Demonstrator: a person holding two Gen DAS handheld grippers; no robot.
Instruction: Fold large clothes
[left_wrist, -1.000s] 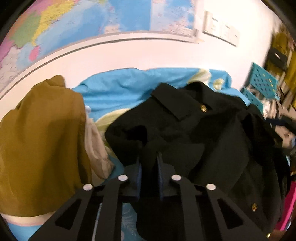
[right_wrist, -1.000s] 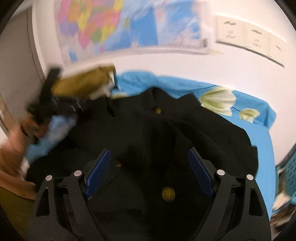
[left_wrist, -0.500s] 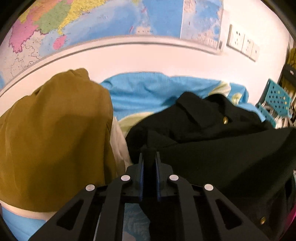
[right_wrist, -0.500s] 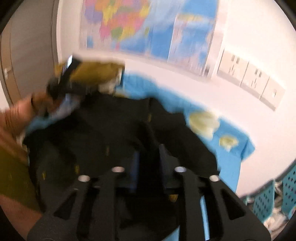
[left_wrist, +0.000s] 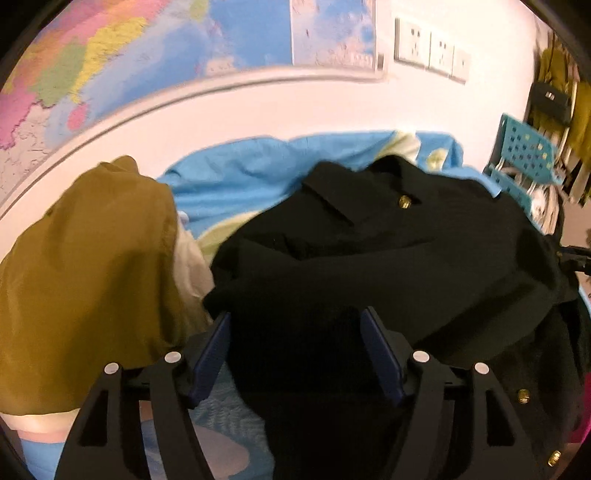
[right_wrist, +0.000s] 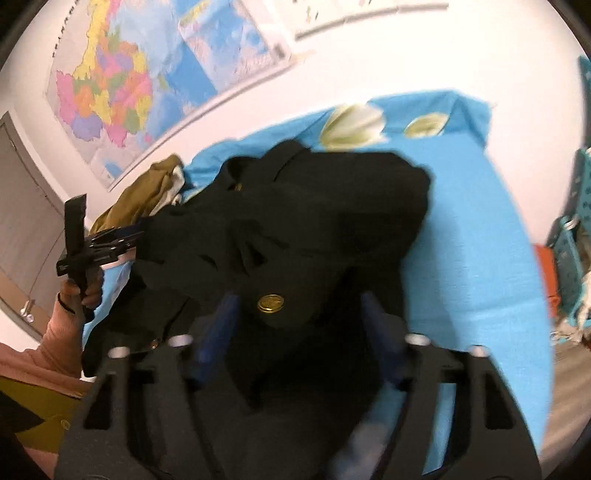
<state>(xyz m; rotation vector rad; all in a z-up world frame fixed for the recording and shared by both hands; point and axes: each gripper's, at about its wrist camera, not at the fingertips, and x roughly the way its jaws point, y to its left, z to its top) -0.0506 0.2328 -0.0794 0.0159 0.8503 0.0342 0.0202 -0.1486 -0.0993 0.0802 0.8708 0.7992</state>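
Observation:
A black coat (left_wrist: 369, 258) with gold buttons lies rumpled on a blue flowered sheet (left_wrist: 240, 177). My left gripper (left_wrist: 297, 350) is at the coat's near left edge. Its jaws are opening, black cloth lies between them, and the pads do not press on it. In the right wrist view the coat (right_wrist: 314, 221) fills the middle. My right gripper (right_wrist: 299, 328) is blurred and its jaws are closing. Bunched cloth and a gold button (right_wrist: 270, 303) sit between its fingers, which stand apart. The left gripper (right_wrist: 138, 240) shows at the coat's far left, held by a hand (right_wrist: 74, 295).
An olive garment (left_wrist: 85, 277) over a cream one is heaped left of the coat. Teal plastic crates (left_wrist: 524, 147) stand at the right past the sheet's end. A wall with a map (left_wrist: 147, 55) and sockets (left_wrist: 428, 48) runs behind. Bare blue sheet (right_wrist: 480, 240) lies right of the coat.
My left gripper was shut on black cloth and now stands with its jaws spread. The right gripper swung sideways and rolled; its jaws narrowed around the cloth, then show wider apart now.

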